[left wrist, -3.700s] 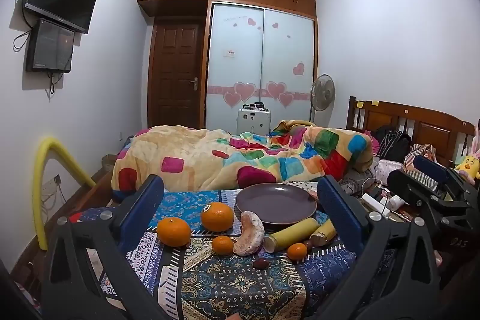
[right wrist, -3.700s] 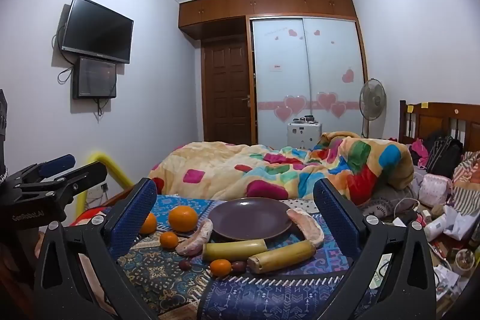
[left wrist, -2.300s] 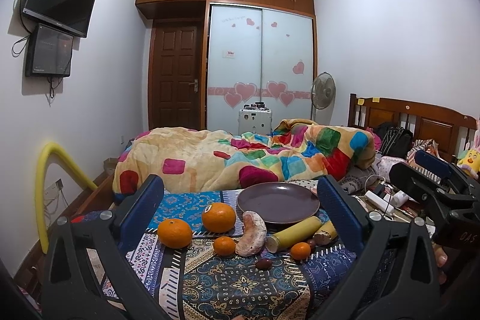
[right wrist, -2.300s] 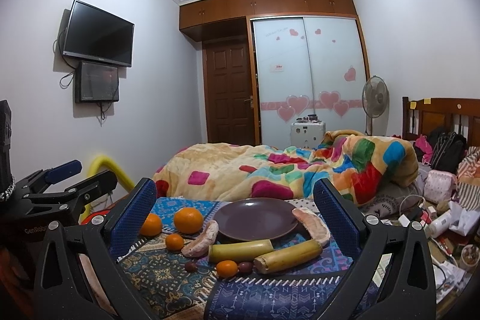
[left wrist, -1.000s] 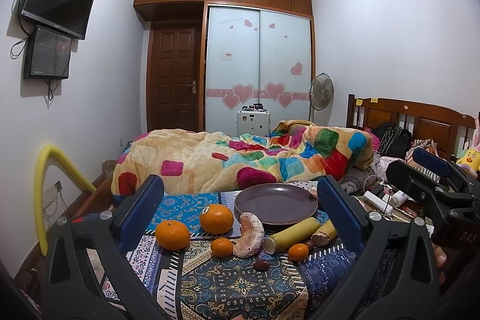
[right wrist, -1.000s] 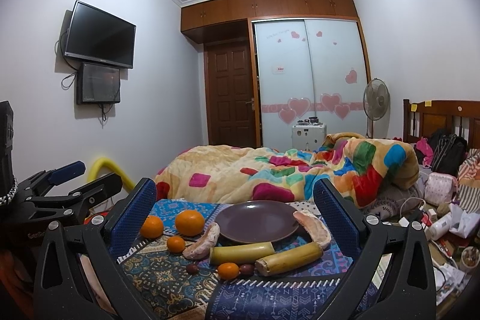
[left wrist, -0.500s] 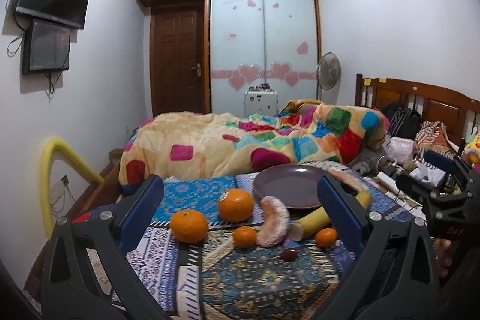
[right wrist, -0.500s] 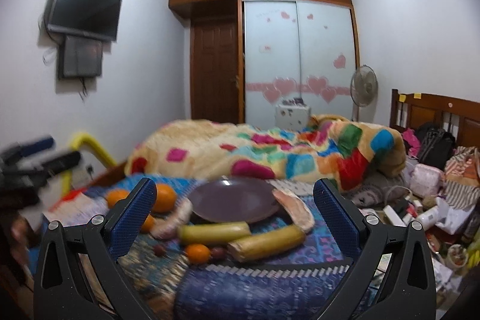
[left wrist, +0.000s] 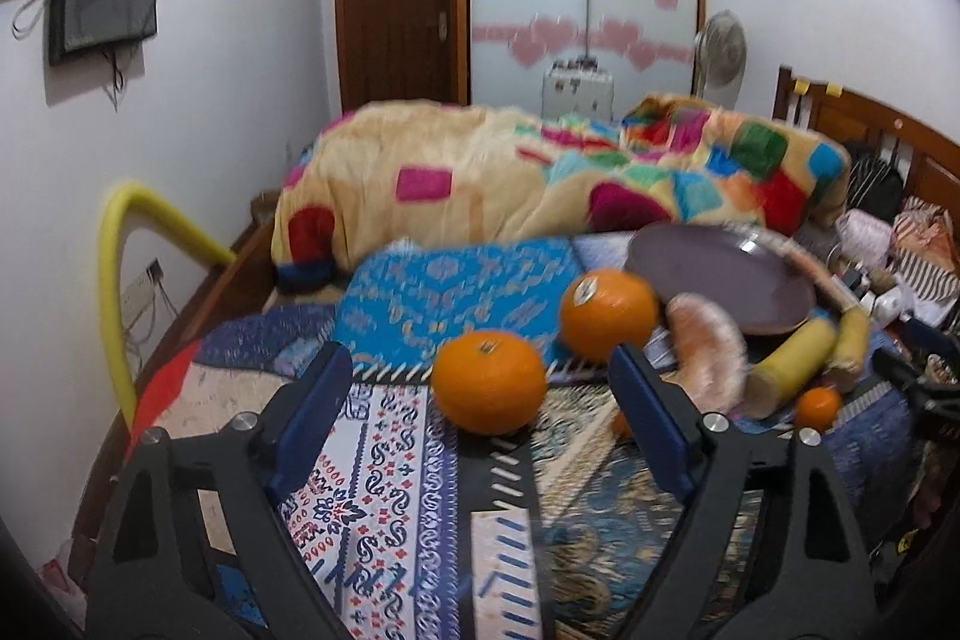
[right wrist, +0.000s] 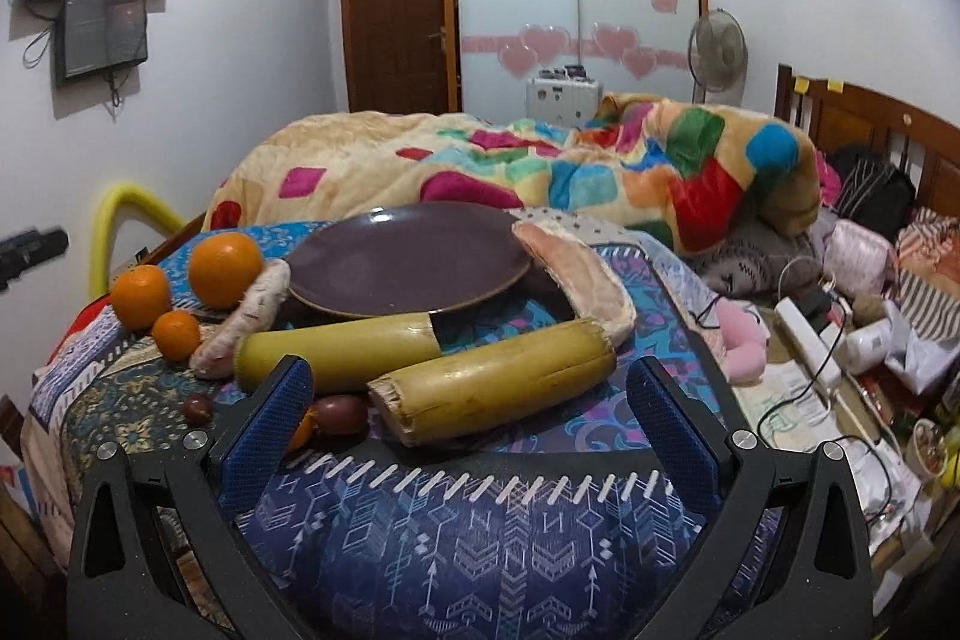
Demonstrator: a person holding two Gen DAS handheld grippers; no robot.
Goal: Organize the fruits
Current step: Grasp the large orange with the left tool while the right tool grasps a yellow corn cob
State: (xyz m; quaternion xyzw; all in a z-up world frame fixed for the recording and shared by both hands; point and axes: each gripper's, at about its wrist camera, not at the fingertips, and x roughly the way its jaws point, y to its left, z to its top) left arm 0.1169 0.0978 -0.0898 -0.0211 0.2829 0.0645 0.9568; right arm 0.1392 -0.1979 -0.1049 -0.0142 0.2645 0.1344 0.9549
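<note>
on the right view alone, dark round fruit (right wrist: 341,413) shows clearly; left gripper (left wrist: 480,388) and right gripper (right wrist: 468,400) gape wide.

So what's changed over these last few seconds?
Both grippers have come down towards the fruit: the left gripper now lines up on the nearest large orange, the right gripper on the front yellow cane piece. Nothing grasped; fruit and empty purple plate unmoved.

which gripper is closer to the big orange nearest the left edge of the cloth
Left. The left gripper is open right in front of that orange, nearly framing it. The right gripper faces the sugarcane pieces, with the orange far to its left.
</note>
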